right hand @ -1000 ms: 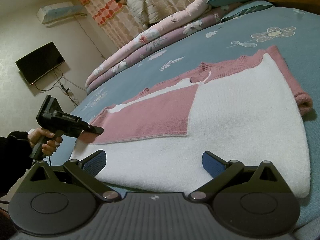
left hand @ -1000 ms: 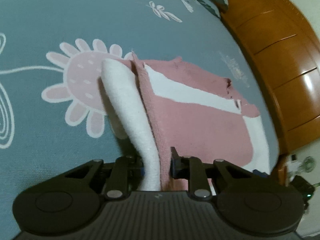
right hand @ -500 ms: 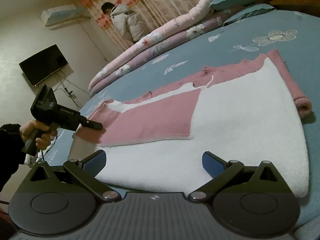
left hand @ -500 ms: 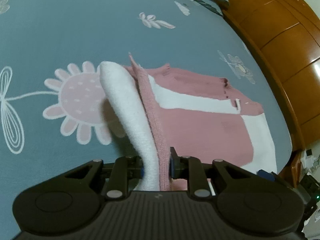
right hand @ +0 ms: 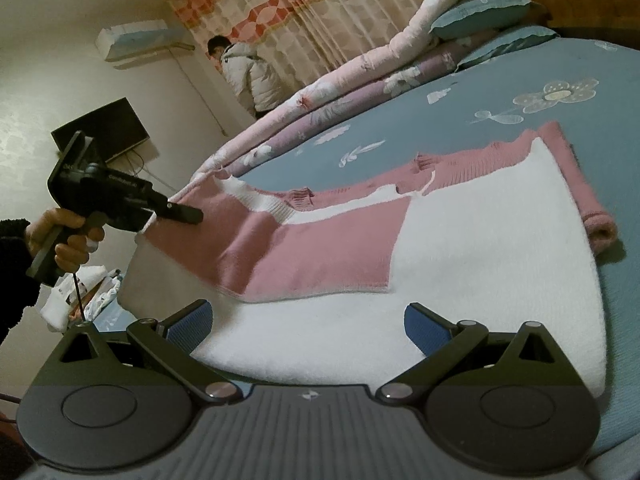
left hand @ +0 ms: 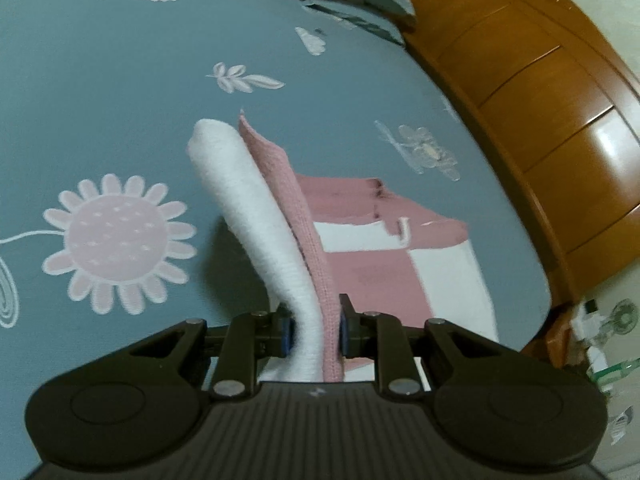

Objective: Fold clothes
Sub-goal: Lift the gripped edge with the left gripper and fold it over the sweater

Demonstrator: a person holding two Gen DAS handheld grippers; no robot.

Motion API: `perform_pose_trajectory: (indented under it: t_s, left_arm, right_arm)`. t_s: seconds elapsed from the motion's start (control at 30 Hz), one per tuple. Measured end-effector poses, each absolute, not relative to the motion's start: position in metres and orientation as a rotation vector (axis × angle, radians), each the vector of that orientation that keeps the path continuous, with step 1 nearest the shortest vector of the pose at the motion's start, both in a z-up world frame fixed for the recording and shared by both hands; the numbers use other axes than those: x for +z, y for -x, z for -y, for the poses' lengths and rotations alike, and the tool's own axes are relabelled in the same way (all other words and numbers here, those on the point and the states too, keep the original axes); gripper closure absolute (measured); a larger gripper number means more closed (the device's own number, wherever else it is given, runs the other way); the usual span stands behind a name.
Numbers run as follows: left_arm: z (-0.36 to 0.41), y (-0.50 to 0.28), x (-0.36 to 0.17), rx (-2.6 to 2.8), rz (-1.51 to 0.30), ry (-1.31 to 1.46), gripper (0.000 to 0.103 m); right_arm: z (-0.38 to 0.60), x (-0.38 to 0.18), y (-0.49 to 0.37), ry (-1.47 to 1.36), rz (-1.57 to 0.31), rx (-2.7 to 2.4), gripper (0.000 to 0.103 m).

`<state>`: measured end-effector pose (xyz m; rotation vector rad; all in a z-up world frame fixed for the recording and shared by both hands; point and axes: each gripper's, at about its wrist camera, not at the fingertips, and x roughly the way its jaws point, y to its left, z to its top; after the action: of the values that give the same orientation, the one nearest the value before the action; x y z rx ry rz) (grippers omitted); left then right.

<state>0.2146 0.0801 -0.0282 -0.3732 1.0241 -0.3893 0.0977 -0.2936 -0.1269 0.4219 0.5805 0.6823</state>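
So the left gripper [left hand: 314, 330] was clamped down on a corner of the pink-and-white sweater [right hand: 460, 256], both the white layer and the pink knit layer squeezed between its blue pads [left hand: 285, 330]. From its own camera the pinched fabric ran up and away from the fingers as a tall strip, white on the left side and pink on the right, with the rest of the sweater spread flat on the bed past and to the right of the fingertips. In the right wrist view you could see the same thing from the side: the left gripper [right hand: 182, 213], held in a hand [right hand: 66, 236] with a dark sleeve, had that corner raised off the bed, and the pink panel sloped down from it to where it lay on the white part.

The right gripper [right hand: 308, 322] had its jaws spread wide with nothing between them. It sat low at the near edge of the sweater, with the white knit right in front of its fingers and filling the gap ahead. Couldn't tell if the pads were actually touching the fabric.

The sweater was lying on the blue floral bedsheet [left hand: 120, 80]. Its rolled pink sleeve [right hand: 592, 216] lay off to the right of the right gripper. Beyond the fingertips there was a rolled quilt [right hand: 360, 76] and pillows [right hand: 484, 14], and a person in a pale jacket [right hand: 248, 72] stood by the curtains [right hand: 320, 4]. A wooden headboard [left hand: 540, 120] sat to the right of the left gripper.
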Motion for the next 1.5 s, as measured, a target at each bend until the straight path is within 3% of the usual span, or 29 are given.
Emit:
perform_pose_trajectory:
  t_s: [0.97, 1.5]
  left_arm:
    - [0.052, -0.248, 0.002, -0.500, -1.004, 0.415, 0.084]
    - [0.152, -0.284, -0.028, -0.544, -1.084, 0.363, 0.083]
  right_arm:
    - [0.338, -0.120, -0.069, -0.550, -0.440, 0.655, 0.000]
    - [0.398, -0.073, -0.007, -0.537, -0.231, 0.556, 0.000]
